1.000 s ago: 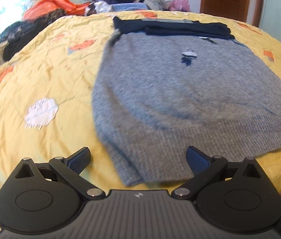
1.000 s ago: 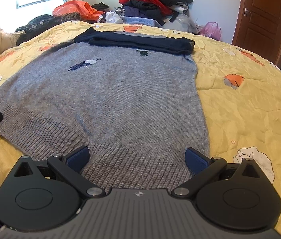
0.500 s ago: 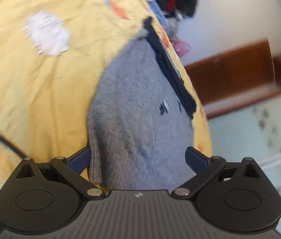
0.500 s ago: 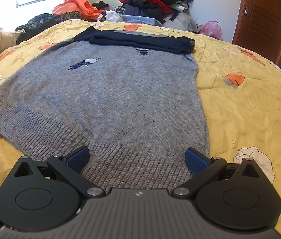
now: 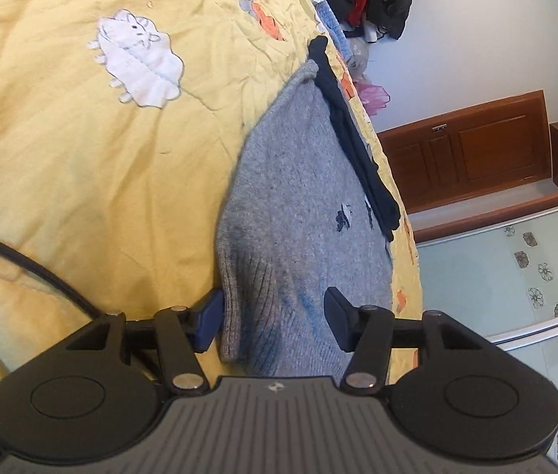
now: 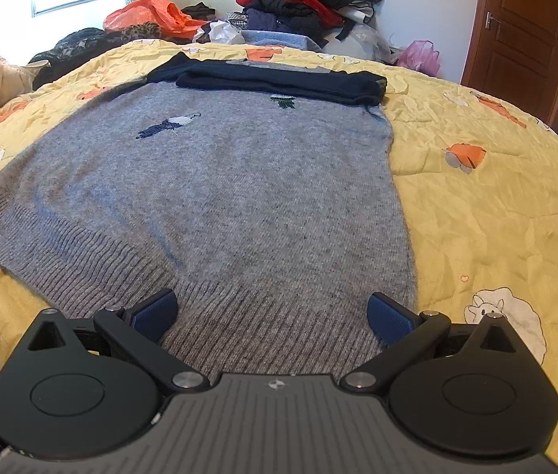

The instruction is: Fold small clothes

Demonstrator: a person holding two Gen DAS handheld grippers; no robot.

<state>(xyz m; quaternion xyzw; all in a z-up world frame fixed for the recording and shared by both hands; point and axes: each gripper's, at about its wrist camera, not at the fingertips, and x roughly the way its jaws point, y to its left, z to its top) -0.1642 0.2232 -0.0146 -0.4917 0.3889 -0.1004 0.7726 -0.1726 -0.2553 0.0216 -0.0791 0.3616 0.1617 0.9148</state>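
Left hand-held gripper (image 5: pixel 273 318): rolled onto its side, jaws partly open, straddling the ribbed hem corner of the grey sweater (image 5: pixel 302 213) at lower centre of the left wrist frame. The left pad sits just beside the folded hem edge. The right pad lies over the knit. I cannot tell whether either pad presses the cloth, so I log nothing held.

Right hand-held gripper (image 6: pixel 273 314): jaws wide open, level, empty. The sweater hem (image 6: pixel 255 316) runs between its fingertips at the bottom of the right wrist frame, close beneath them.

Sweater position: spread flat on the yellow bedspread (image 6: pixel 476 197), filling centre frame. Dark navy sleeves (image 6: pixel 279 79) are already laid across the chest at upper centre, so I judge the sleeve fold done.

Remaining, by my reading: grip both hem corners, carry the hem up toward the sleeves, square the packet. Roughly the first half complete.
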